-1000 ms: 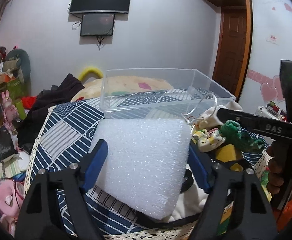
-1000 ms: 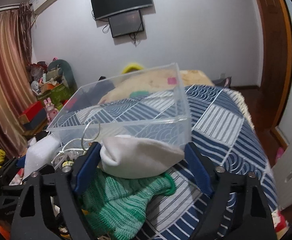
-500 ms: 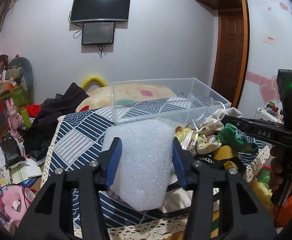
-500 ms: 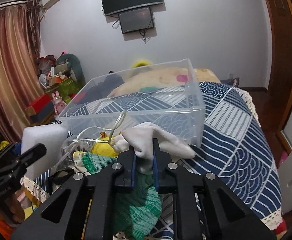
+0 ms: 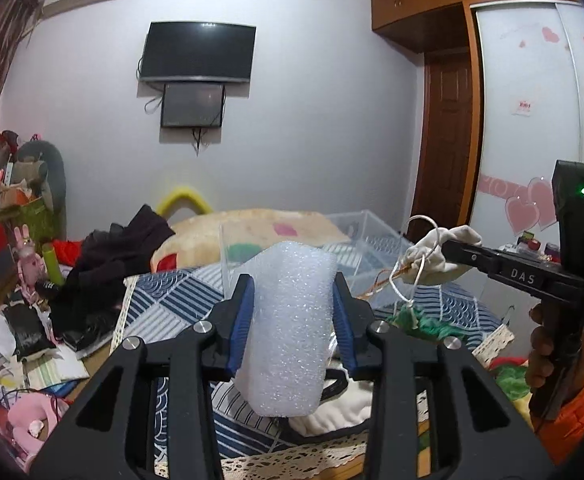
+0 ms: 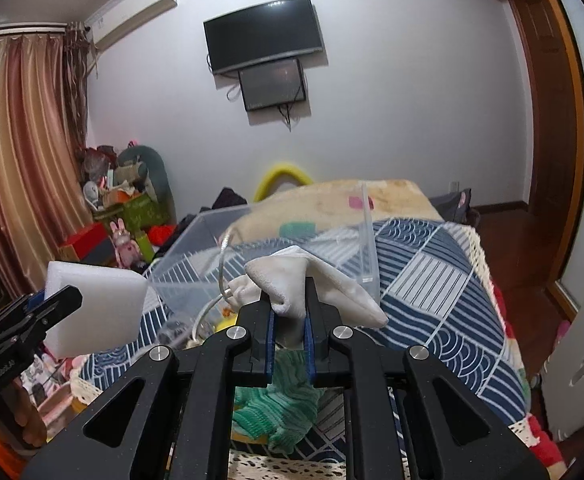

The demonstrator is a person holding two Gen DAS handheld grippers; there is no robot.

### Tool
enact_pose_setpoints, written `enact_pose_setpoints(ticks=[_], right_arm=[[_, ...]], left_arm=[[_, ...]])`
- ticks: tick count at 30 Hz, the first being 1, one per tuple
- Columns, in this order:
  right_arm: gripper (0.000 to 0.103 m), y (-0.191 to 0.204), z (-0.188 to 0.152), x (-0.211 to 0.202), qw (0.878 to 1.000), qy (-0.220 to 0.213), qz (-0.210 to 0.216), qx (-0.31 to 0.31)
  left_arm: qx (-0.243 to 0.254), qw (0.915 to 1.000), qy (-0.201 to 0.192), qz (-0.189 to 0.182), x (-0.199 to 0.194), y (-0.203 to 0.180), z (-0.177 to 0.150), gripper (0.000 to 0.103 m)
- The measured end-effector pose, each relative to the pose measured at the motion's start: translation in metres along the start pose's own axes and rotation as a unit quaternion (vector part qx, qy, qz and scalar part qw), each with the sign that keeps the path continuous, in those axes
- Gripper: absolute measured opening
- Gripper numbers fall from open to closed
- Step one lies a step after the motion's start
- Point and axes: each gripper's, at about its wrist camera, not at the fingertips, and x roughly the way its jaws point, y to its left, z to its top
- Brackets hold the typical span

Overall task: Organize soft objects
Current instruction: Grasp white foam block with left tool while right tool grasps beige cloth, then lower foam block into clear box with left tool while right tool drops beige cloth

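Observation:
My left gripper [image 5: 292, 300] is shut on a white foam block [image 5: 289, 328] and holds it in the air above the bed; the block also shows in the right wrist view [image 6: 95, 308]. My right gripper [image 6: 289, 312] is shut on a white cloth pouch [image 6: 308, 284] and holds it up, a white cord loop [image 6: 221, 264] hanging from it. The pouch also shows at the right of the left wrist view [image 5: 436, 256]. A clear plastic bin [image 6: 366, 248] stands on the blue patterned bedspread [image 6: 432, 280] just beyond both grippers.
A green knitted piece [image 6: 279, 412] and other soft items [image 5: 340, 408] lie on the bed's near edge. A beige pillow [image 5: 259, 228] lies behind the bin. Clutter covers the floor [image 5: 31, 340] at left. A wardrobe [image 5: 532, 120] stands at right.
Both grippers have closed on their items and lifted them off the bed. The foam is squeezed narrower, and the pouch hangs free with its cord.

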Motion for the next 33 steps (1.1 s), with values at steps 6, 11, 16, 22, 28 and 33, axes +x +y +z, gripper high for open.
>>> enact_pose_setpoints(ticks=[6, 11, 16, 22, 28, 33], right_arm=[[0.01, 0.001, 0.013, -0.008, 1.0, -0.025, 0.002, -0.001], [0.01, 0.003, 0.025, -0.011, 0.999, -0.046, 0.0, -0.006], [0.01, 0.003, 0.034, -0.007, 0.998, -0.064, -0.001, -0.008], [0.01, 0.004, 0.05, 0.006, 0.997, -0.081, -0.005, -0.015], [0.01, 0.009, 0.059, 0.021, 0.995, -0.092, -0.02, -0.024], [0.01, 0.006, 0.052, 0.047, 0.998, -0.057, -0.018, -0.024]], left_arm=[[0.003, 0.9996, -0.026, -0.006, 0.003, -0.003, 0.017, 0.038], [-0.007, 0.9992, -0.037, -0.014, 0.02, 0.0, 0.028, 0.038], [-0.011, 0.9987, -0.048, -0.008, 0.042, 0.004, 0.043, 0.038], [-0.015, 0.9989, -0.044, -0.001, 0.072, 0.009, 0.052, 0.038], [-0.019, 0.9998, -0.011, 0.002, 0.115, 0.014, 0.052, 0.038], [-0.008, 0.9993, 0.024, 0.028, 0.147, 0.011, 0.042, 0.038]])
